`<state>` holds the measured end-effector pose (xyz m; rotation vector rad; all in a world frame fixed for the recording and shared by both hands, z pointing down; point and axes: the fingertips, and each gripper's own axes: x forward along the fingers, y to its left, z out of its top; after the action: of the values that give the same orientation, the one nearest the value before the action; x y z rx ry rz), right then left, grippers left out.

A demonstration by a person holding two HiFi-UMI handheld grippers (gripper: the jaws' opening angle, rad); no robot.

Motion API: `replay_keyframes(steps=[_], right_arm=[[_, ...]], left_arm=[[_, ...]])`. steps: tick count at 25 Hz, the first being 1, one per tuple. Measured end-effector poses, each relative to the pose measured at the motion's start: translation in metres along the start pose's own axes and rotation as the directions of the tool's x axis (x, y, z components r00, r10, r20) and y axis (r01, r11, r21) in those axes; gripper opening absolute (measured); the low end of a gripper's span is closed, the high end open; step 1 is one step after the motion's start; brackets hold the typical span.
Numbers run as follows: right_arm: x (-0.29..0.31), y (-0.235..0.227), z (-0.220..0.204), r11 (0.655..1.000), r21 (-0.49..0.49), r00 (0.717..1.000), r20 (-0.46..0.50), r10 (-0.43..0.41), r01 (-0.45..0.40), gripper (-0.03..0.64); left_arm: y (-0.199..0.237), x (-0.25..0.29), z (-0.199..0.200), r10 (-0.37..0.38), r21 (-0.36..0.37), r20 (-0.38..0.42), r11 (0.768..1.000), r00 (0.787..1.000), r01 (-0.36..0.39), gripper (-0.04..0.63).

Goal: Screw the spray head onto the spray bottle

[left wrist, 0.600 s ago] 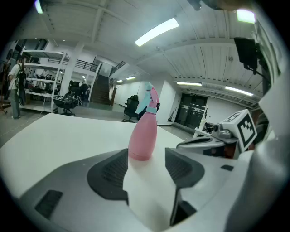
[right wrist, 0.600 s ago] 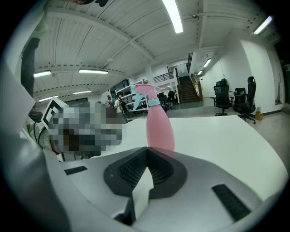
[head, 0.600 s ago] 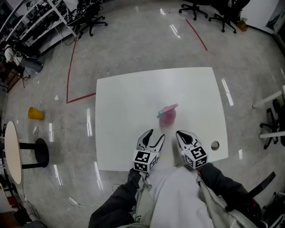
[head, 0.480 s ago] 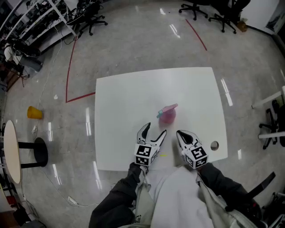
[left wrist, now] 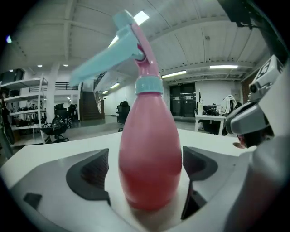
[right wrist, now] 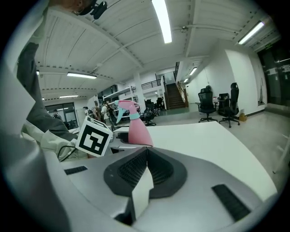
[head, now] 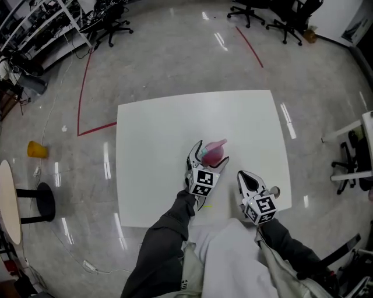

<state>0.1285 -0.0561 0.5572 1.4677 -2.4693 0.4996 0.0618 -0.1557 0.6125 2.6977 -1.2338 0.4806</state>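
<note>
A pink spray bottle stands upright on the white table. Its pink-and-teal spray head sits on top, with a teal collar at the neck. My left gripper is open, one jaw on each side of the bottle's body; a gap shows on both sides and the pads do not press it. My right gripper hangs over the table's near edge, right of the bottle, jaws shut with nothing between them. From there the bottle shows ahead to the left.
A round hole in the tabletop lies beside the right gripper. Office chairs stand on the far floor, with a yellow object and a round side table on the left. Red tape marks the floor.
My left gripper has moved forward from the table's near edge to the bottle, and its jaws now flank it. The right gripper has stayed near the front edge.
</note>
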Motion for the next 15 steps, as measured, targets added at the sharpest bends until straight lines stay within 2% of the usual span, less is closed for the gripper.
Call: replay_keyframes(steps=[4, 6, 7, 9, 11, 12, 13, 14, 15], right_arm=[[-0.005, -0.011, -0.006, 0.999, 0.019, 0.999, -0.012, -0.033, 0.033, -0.003], [-0.006, -0.011, -0.005, 0.999, 0.031, 1.000, -0.004, -0.028, 0.028, -0.003], [-0.006, -0.009, -0.003, 0.999, 0.039, 1.000, 0.006, -0.012, 0.012, -0.003], [-0.005, 0.001, 0.006, 0.998, 0.038, 0.998, 0.035, 0.044, -0.045, -0.003], [-0.002, 0.017, 0.015, 0.993, -0.010, 0.991, 0.050, 0.120, -0.120, -0.002], [-0.001, 0.026, 0.019, 0.986, -0.048, 0.985, 0.047, 0.164, -0.162, 0.015], [0.000, 0.036, 0.023, 0.974, -0.090, 0.977, 0.037, 0.210, -0.206, 0.086], [0.001, 0.046, 0.027, 0.959, -0.133, 0.966, 0.023, 0.256, -0.251, 0.189], [0.000, 0.057, 0.032, 0.937, -0.183, 0.953, 0.006, 0.302, -0.296, 0.227]], left_arm=[[-0.010, 0.015, -0.007, -0.064, -0.046, -0.042, 0.997, 0.997, 0.062, 0.497], [-0.009, 0.015, -0.010, -0.072, -0.073, -0.052, 0.995, 0.996, 0.068, 0.493], [-0.008, 0.012, -0.010, -0.070, -0.077, -0.050, 0.995, 0.996, 0.066, 0.441], [-0.009, 0.006, -0.011, -0.085, -0.073, -0.043, 0.994, 0.995, 0.081, 0.440], [-0.014, -0.007, -0.017, -0.122, -0.055, -0.050, 0.991, 0.991, 0.119, 0.439], [-0.017, -0.016, -0.021, -0.142, -0.040, -0.061, 0.989, 0.988, 0.139, 0.439], [-0.022, -0.027, -0.024, -0.162, -0.019, -0.073, 0.987, 0.984, 0.161, 0.439], [-0.027, -0.040, -0.025, -0.184, 0.007, -0.082, 0.983, 0.980, 0.185, 0.437], [-0.034, -0.053, -0.025, -0.211, 0.036, -0.087, 0.976, 0.974, 0.215, 0.437]])
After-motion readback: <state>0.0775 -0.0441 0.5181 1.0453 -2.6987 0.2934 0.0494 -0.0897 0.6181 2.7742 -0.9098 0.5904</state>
